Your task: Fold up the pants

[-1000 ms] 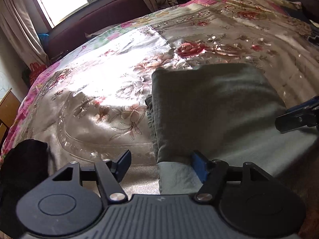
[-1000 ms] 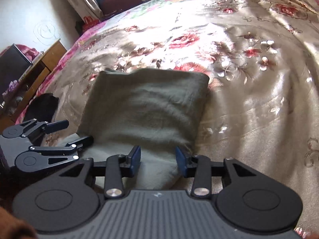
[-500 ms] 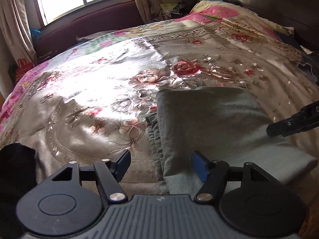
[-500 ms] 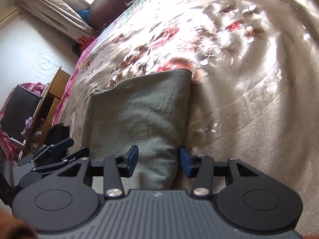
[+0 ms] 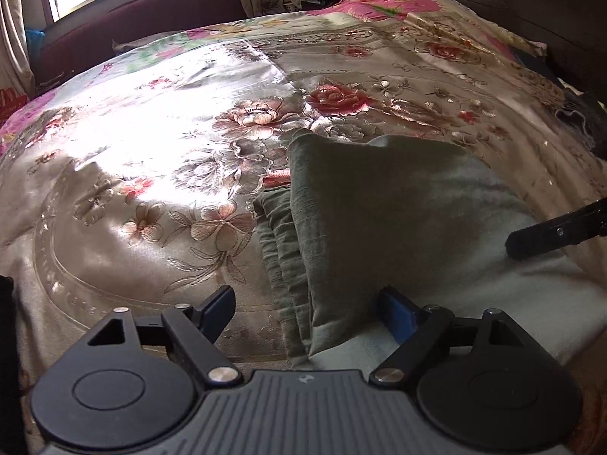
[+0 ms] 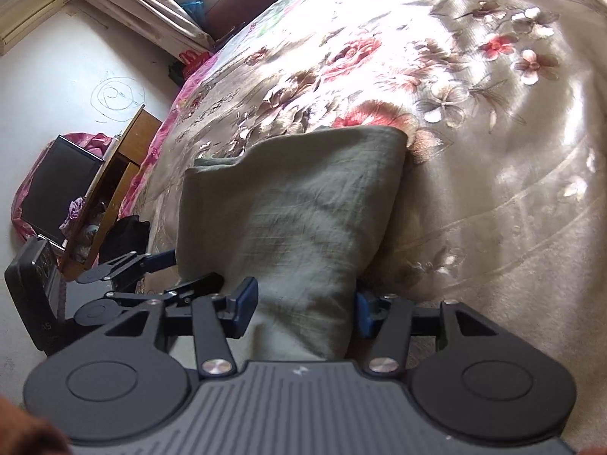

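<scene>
sunlit and shiny, the floral satin bedspread (image 5: 159, 159) fills both views, with a window and dark headboard along the top of the left wrist frame and a wooden bedside table (image 6: 114, 174) at the left of the right wrist frame. the folded olive-green cotton pants (image 5: 379, 220) lie as a thick stacked rectangle in the lower centre-right of the left view, layered edges showing along their left side. my left gripper (image 5: 307, 309) has just been opening and now stands wide, released, its jaws straddling the near left corner of the stack without pressing on it. my right gripper (image 6: 303, 305) has also been opening; the near right corner of the pants (image 6: 288, 220) sits between its blue pads, but whether the right-hand pad touches the cloth i cannot tell for sure, and i read it as let go. i judge the last fold is laid and this is the release. next i'd back both claws off without dragging the corners, then check the stack lies square.
</scene>
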A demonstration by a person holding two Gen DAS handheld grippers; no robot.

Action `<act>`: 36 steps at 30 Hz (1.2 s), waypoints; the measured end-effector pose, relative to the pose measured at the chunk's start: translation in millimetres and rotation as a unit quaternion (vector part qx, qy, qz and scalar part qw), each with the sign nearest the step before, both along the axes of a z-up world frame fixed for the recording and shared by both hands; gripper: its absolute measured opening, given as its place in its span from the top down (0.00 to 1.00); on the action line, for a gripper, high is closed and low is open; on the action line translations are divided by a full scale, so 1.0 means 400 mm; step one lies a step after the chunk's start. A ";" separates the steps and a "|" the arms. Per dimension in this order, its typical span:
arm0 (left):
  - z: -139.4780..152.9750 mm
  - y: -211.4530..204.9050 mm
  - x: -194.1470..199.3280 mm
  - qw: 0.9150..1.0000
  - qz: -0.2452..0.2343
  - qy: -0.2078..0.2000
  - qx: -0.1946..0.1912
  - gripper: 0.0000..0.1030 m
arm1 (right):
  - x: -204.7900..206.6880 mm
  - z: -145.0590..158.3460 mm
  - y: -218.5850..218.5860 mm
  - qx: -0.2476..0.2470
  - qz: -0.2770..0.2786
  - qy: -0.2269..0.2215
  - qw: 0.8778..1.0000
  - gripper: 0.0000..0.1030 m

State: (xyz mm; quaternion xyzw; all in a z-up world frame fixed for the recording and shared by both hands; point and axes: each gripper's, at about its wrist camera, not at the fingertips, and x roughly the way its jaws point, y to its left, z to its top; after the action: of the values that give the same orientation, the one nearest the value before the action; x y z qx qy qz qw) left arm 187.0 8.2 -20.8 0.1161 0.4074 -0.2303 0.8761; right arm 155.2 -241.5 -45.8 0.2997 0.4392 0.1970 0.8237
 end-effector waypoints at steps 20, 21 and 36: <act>-0.007 -0.210 0.271 0.999 0.011 -0.026 -0.015 0.27 | 0.282 0.034 -0.132 -0.062 -0.066 -0.006 0.996 0.63; -0.001 -0.209 0.265 0.999 0.015 -0.029 -0.009 0.27 | 0.262 0.050 -0.139 -0.078 -0.074 -0.018 0.994 0.56; 0.104 -0.145 -0.030 0.992 0.100 -0.072 0.028 0.06 | -0.096 0.213 -0.012 -0.117 -0.080 -0.090 0.986 0.52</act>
State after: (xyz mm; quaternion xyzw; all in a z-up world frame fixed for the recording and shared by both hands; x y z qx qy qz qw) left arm 175.2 -49.9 21.0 0.1161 0.3587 -0.1211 0.9182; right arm 116.8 -246.4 39.4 0.2165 0.3575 0.1040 0.9025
